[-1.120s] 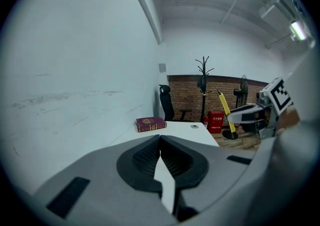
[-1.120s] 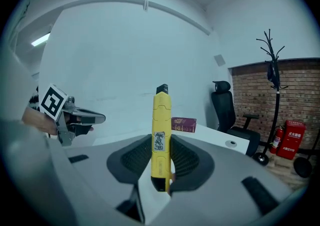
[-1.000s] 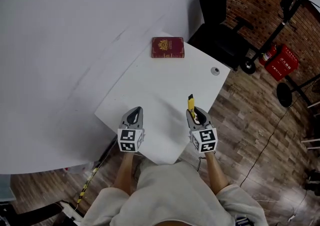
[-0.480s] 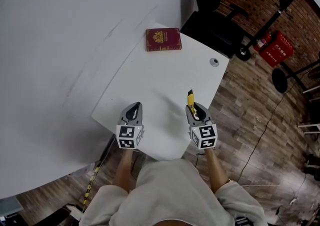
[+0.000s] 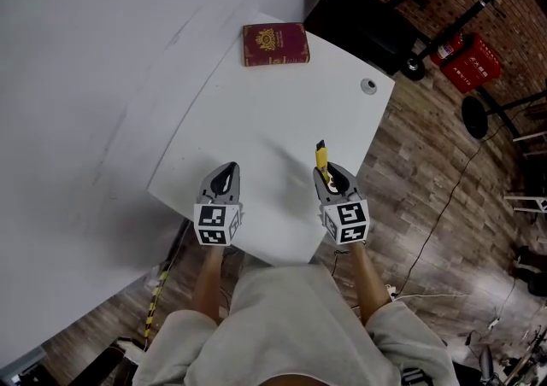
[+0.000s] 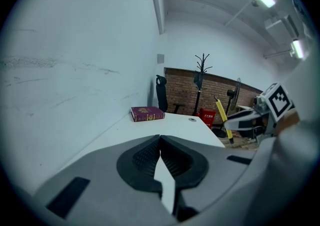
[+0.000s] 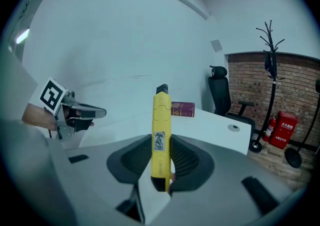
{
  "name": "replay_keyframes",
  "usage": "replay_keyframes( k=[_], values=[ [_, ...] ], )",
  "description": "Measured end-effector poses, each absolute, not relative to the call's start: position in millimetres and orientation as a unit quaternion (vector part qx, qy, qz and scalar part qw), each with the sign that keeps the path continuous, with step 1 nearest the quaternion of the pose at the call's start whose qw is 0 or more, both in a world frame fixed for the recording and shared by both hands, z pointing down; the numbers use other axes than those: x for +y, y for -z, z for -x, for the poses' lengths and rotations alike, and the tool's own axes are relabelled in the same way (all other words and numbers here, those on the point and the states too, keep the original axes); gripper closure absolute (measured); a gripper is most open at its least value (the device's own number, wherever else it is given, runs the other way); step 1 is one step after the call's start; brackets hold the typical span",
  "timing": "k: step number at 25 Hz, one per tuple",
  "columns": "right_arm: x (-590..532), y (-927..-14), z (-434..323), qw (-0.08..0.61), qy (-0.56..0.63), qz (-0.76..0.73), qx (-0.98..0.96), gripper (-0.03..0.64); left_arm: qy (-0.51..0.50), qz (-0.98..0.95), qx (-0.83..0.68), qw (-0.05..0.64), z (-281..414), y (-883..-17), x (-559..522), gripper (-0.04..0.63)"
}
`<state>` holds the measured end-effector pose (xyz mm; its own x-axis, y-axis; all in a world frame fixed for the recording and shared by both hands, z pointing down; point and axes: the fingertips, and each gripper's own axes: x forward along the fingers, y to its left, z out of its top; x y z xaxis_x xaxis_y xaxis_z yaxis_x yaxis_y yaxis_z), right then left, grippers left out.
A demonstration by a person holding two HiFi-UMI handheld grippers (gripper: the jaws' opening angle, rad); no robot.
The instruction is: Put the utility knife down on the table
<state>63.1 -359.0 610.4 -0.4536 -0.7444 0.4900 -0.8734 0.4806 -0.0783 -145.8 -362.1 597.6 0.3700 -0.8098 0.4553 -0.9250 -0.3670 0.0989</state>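
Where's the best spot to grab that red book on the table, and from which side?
The red book lies flat, cover up, so probably pinch across its thickness at the near long edge, coming in low from that side.

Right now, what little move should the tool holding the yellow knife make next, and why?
Probably lower the right tool toward the table before opening it. Its jaws clamp the utility knife, which sticks out above bare tabletop near the edge and seems not to touch it.
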Motion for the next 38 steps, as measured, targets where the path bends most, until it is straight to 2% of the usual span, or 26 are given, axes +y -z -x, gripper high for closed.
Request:
replay_keyframes(
  k=[15,29,38],
  values=[
    [-374.6,-665.9,-47.0,0.311,-0.12,-0.394,-0.857,0.508,-0.174,-0.8,-0.539,0.197,146.8,-626.7,-365.3,0.589],
    [-379.5,-707.6,-22.6,0.482,0.066,-0.202,-0.85,0.508,-0.172,-0.79,-0.552,0.205,154.0,-627.1,-359.1,0.589],
    [-385.7,-735.4,-16.4,0.551,0.138,-0.101,-0.817,0.508,-0.174,-0.785,-0.555,0.212,157.9,-633.3,-351.5,0.589]
  ],
)
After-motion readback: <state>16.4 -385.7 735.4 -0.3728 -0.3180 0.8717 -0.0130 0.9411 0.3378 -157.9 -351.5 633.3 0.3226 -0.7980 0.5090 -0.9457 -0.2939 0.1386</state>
